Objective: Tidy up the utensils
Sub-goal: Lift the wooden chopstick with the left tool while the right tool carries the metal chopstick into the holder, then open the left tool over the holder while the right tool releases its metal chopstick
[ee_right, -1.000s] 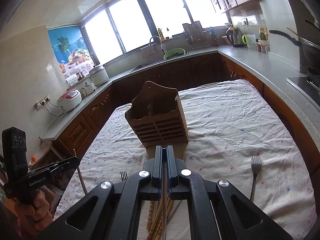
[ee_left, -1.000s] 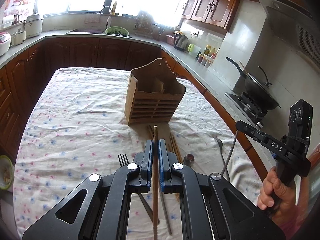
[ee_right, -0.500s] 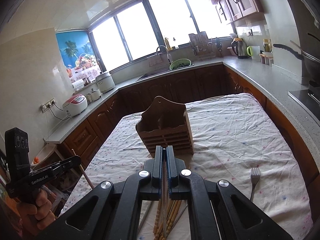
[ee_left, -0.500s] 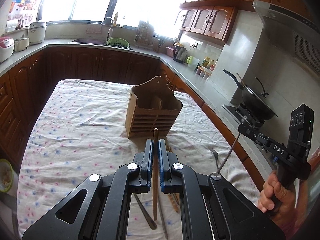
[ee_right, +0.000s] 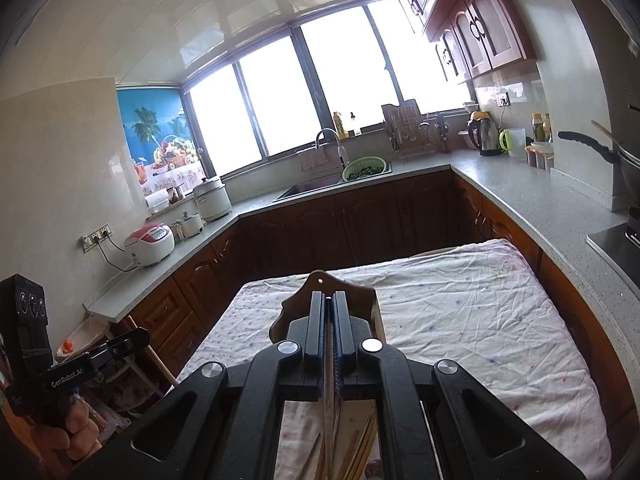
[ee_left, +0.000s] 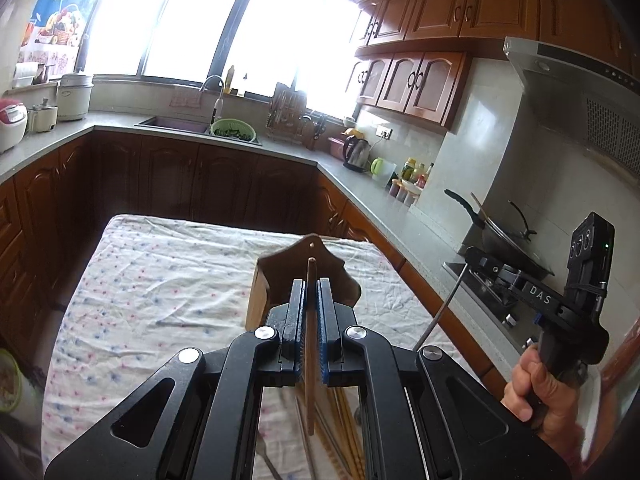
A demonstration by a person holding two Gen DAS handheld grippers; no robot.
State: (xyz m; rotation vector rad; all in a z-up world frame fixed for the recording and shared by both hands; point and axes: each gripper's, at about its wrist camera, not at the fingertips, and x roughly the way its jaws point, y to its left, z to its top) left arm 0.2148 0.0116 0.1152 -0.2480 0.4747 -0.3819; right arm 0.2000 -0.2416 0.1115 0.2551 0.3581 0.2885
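Wooden chopstick (ee_left: 310, 344) and thin metal utensil (ee_left: 439, 310) have both come up off the floral tablecloth (ee_left: 160, 280) since a second ago; the wooden utensil holder (ee_left: 260, 296), then fully visible ahead, now sits low and partly hidden behind each gripper's fingers. The holder stands on the cloth just beyond both tips. Loose chopsticks (ee_right: 360, 454) lie on the cloth beneath. The left gripper (ee_left: 310, 300) is clamped nearly closed on the chopstick, which stands upright between its pads. The right gripper (ee_right: 329, 312) is closed tight on the metal utensil's handle; its working end cannot be seen.
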